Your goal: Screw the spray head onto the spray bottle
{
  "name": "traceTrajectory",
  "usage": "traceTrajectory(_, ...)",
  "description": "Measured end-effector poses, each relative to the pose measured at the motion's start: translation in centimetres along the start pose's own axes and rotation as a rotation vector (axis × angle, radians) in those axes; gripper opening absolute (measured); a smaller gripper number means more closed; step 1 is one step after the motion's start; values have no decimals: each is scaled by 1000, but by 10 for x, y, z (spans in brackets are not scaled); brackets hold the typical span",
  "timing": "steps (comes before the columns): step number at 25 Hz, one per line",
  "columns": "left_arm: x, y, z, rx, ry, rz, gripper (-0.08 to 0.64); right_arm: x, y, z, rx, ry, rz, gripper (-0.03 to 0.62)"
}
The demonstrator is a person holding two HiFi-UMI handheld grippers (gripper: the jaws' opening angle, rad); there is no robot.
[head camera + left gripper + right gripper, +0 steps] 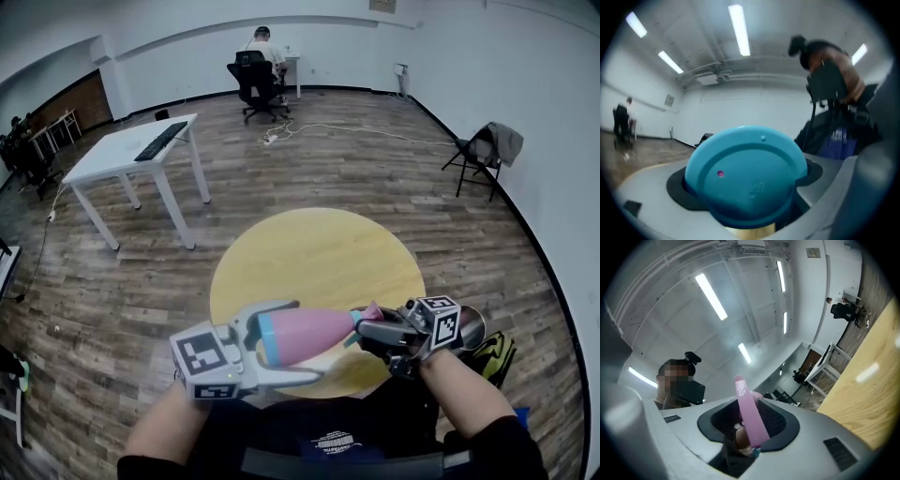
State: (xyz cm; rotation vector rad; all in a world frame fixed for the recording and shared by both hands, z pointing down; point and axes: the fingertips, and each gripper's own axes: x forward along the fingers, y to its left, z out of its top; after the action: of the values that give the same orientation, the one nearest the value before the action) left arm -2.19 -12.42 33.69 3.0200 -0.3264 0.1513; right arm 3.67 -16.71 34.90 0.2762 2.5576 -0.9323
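Observation:
Over the near edge of the round yellow table [319,253] I hold a pink spray bottle [314,336] with a blue base, lying level. My left gripper [292,343] is shut on its base end, and in the left gripper view the blue bottom [745,173] fills the space between the jaws of the left gripper [746,190]. The bottle's neck points right, meeting the pink spray head [368,317]. My right gripper [377,332] is shut on that head. In the right gripper view its pink trigger [751,416] stands up between the pads of the right gripper [749,430].
A white desk [105,159] with a keyboard stands at the left. A person sits in an office chair [258,75] at the far wall. A folding chair [486,150] with a garment is at the right. A yellow-green bag [494,356] lies by the table's right side.

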Motion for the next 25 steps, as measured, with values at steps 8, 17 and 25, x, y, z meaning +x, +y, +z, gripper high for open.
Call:
traceTrajectory(8,-17,39,-63,949,609,368,534,-3,-12,-16,58,28,-43,147)
traceTrajectory(17,-22,52,-43,1352,636,616,525,-6,-16,-18,92,-9,-50,147)
traceTrajectory(25,-42,33,21,-52,-168,178,535,-6,9,17,-12,-109,59,147)
